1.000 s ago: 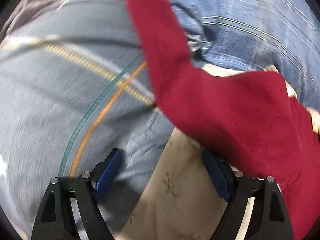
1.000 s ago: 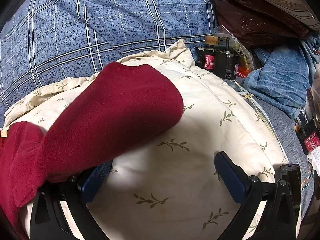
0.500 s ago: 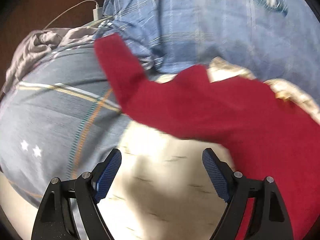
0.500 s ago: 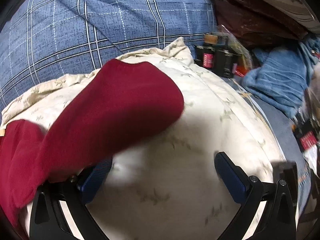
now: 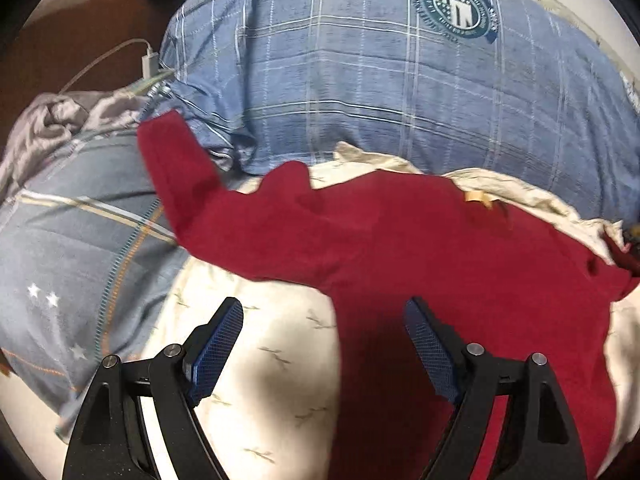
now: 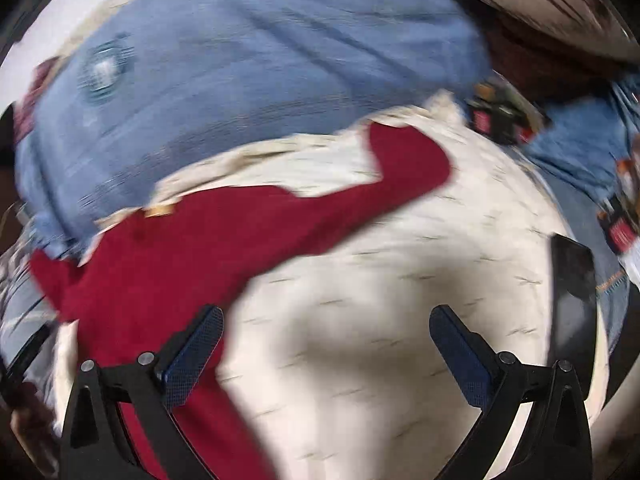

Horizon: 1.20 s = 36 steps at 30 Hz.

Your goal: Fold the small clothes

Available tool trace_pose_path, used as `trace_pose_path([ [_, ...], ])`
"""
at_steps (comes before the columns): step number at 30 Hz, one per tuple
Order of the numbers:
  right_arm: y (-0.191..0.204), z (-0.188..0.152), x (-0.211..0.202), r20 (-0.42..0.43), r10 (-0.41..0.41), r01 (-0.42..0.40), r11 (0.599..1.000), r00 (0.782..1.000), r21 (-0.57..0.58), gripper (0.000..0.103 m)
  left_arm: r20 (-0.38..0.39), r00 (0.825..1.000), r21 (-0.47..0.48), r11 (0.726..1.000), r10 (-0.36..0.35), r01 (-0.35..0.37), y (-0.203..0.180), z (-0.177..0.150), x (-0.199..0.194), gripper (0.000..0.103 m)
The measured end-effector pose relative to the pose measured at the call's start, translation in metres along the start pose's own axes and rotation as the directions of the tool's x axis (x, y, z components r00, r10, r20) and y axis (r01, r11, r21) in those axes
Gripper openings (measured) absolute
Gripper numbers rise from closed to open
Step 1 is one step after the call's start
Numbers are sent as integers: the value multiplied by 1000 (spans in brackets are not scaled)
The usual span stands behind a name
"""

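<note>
A small dark red long-sleeved top [image 5: 420, 248] lies spread flat on a cream leaf-print cloth [image 5: 260, 360], sleeves out to both sides. My left gripper [image 5: 324, 344] is open and empty, hovering just above the top's lower left side. The right wrist view is blurred by motion; there the red top [image 6: 192, 248] lies at the left with one sleeve reaching right. My right gripper [image 6: 328, 352] is open and empty above the cream cloth [image 6: 380, 300], its left finger [image 6: 192, 356] over the top's edge.
A blue plaid pillow with a round emblem [image 5: 380, 80] lies behind the cloth. A grey garment [image 5: 52, 124] and a white charger cable [image 5: 148, 60] sit at the left. A black phone [image 6: 572, 292], blue jeans [image 6: 580, 148] and small black-red items [image 6: 500, 116] lie at the right.
Both grippers have pulled back and up from the red top, so more of it shows spread flat. The right view has turned blurred from fast motion. Both stayed open.
</note>
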State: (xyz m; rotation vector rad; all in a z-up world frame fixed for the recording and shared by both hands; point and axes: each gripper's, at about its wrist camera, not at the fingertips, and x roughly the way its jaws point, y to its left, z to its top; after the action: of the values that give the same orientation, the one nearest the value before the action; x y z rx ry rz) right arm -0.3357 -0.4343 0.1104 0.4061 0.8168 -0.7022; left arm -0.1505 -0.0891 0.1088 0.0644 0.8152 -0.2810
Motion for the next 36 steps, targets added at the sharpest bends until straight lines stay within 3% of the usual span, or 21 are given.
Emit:
trace_pose_path([
  [2, 32, 1, -8, 6, 34, -34, 997, 999, -72, 103, -5, 1000, -5, 1000, -27, 27, -2, 2, -2, 82],
  [6, 89, -5, -11, 33, 83, -75, 978, 996, -194, 103, 21, 1000, 23, 1000, 5, -6, -13, 7, -4, 82],
  [11, 141, -6, 22, 33, 99, -86, 958, 995, -274, 103, 15, 1000, -7, 1000, -16, 16, -22, 5, 10, 82],
  [15, 170, -8, 47, 49, 108, -87, 943, 993, -321, 103, 13, 1000, 25, 999, 20, -21, -29, 0, 27, 82],
  [20, 183, -21, 68, 103, 110, -64, 925, 989, -374, 103, -35, 999, -6, 1000, 21, -22, -26, -4, 54, 82],
  [23, 182, -23, 84, 59, 117, -86, 919, 991, -384, 103, -46, 998, 18, 999, 47, -46, -30, -1, 66, 82],
  [36, 167, -24, 106, 27, 80, -66, 935, 996, -347, 103, -21, 998, 66, 996, 66, -64, -39, -6, 80, 82],
])
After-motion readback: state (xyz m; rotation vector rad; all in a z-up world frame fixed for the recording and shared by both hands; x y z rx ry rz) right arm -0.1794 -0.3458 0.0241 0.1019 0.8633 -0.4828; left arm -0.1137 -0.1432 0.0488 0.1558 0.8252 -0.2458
